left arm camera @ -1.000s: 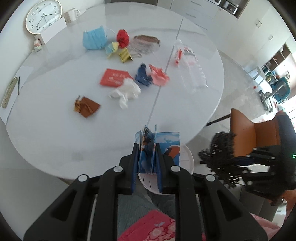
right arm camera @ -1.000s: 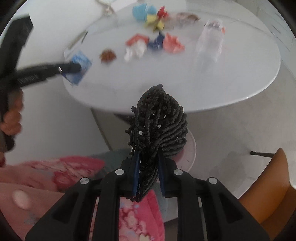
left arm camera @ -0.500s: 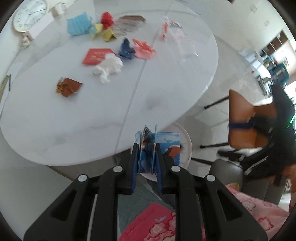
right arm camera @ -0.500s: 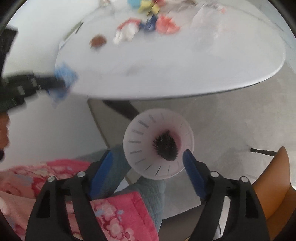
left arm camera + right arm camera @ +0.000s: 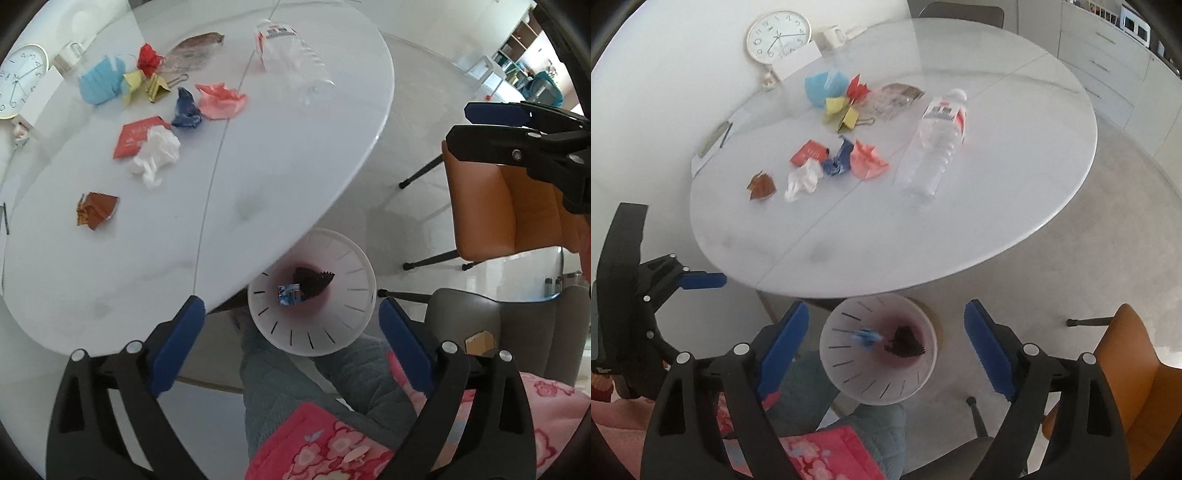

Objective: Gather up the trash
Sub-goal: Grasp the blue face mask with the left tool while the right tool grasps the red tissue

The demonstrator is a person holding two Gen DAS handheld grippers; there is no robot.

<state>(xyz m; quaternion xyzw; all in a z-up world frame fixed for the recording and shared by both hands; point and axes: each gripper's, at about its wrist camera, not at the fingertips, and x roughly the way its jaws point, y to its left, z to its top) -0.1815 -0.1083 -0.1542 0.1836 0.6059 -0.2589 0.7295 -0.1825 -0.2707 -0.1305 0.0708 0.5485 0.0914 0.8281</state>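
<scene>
White round table ahead of both tools, trash scattered on it; white bin on the floor just below and between the tips. Left gripper now spread wide, empty: the blue wrapper it pinched a second ago lies in the bin beside the black mesh clump. Right gripper also open, empty. Two items binned, so roughly ten left on the table, including the plastic bottle. Bottle label and red packet print unreadable.

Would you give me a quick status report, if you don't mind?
Both grippers, left and right, open, empty. Blue wrapper and black mesh in bin. Trash remains on table.
</scene>
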